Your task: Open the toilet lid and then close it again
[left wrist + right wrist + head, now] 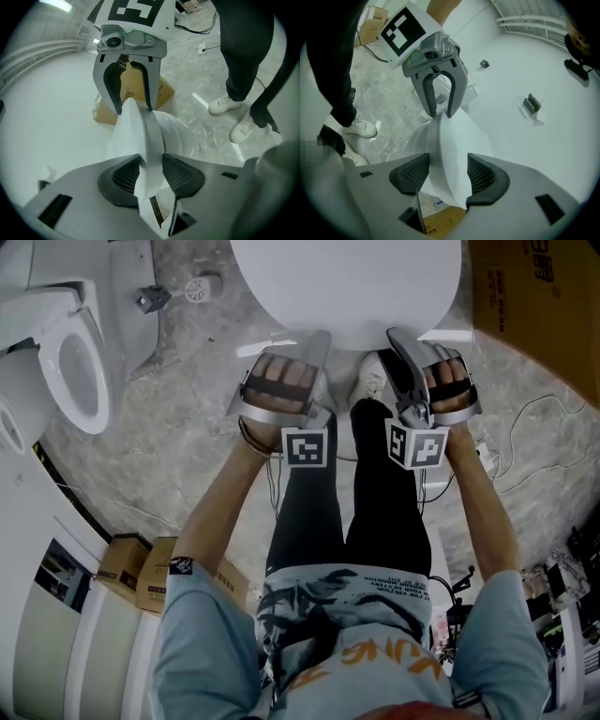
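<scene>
The white toilet lid (347, 287) fills the top of the head view, and both grippers hold its near edge. My left gripper (298, 341) is shut on that edge; in the left gripper view the lid (140, 136) runs edge-on between the dark pads (123, 177) of the left gripper (150, 173), raised off the bowl (178, 136). My right gripper (412, 341) grips the edge beside it; in the right gripper view the lid (450, 145) sits between the jaws of the right gripper (447, 176). Each gripper view shows the other gripper clamped on the lid's rim: right gripper (133, 110), left gripper (439, 112).
A second white toilet (75, 362) with its seat showing stands at the left. Cardboard boxes (141, 568) lie at the lower left and another box (525, 296) at the upper right. Cables (525, 427) trail over the marble floor. The person's white shoes (370, 376) stand by the bowl.
</scene>
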### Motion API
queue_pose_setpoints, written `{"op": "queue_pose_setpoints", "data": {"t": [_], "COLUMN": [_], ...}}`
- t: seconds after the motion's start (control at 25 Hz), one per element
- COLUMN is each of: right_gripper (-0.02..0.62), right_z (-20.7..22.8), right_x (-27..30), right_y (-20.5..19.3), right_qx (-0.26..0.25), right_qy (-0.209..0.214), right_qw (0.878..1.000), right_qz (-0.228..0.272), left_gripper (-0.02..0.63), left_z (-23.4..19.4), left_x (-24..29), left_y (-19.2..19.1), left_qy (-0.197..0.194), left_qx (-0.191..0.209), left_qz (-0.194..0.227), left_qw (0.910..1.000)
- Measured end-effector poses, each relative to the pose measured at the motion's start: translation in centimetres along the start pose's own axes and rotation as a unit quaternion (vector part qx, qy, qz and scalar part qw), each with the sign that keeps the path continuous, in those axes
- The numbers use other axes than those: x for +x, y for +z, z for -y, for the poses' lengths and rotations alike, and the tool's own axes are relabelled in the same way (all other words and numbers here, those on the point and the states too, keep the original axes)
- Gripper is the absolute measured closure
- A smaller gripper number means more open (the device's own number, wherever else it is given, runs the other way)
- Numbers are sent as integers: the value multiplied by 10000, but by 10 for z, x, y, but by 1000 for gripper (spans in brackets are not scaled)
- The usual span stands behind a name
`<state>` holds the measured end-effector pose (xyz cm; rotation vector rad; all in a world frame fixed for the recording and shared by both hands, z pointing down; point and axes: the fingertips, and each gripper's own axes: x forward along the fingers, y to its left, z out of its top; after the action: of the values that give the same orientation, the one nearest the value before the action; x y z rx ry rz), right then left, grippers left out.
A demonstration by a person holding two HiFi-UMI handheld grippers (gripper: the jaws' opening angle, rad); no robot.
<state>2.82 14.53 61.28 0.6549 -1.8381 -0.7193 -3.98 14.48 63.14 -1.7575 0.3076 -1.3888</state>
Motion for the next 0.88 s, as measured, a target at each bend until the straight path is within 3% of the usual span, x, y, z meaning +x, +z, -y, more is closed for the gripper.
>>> {"op": "queue_pose_setpoints", "data": {"t": [0.24, 0.64, 0.88], "right_gripper": [327, 311, 310], "right_z": [27, 46, 58], "right_x": [-17, -28, -32], "right_y": [6, 8, 12], "right_qx": [143, 201, 357], "right_qy": [-259, -267, -361], "right_qw": [9996, 9994, 9987], "right_qz": [-4, -3, -10], "left_gripper": [425, 421, 339], "left_z": [-23, -36, -40], "left_x": [-17, -25, -17], "left_y": [-1, -2, -13], "left_qy": [258, 503, 543], "left_qx": [-181, -455, -709], "left_qz": [108, -34, -256], "left_qw": [9994, 9977, 9957]}}
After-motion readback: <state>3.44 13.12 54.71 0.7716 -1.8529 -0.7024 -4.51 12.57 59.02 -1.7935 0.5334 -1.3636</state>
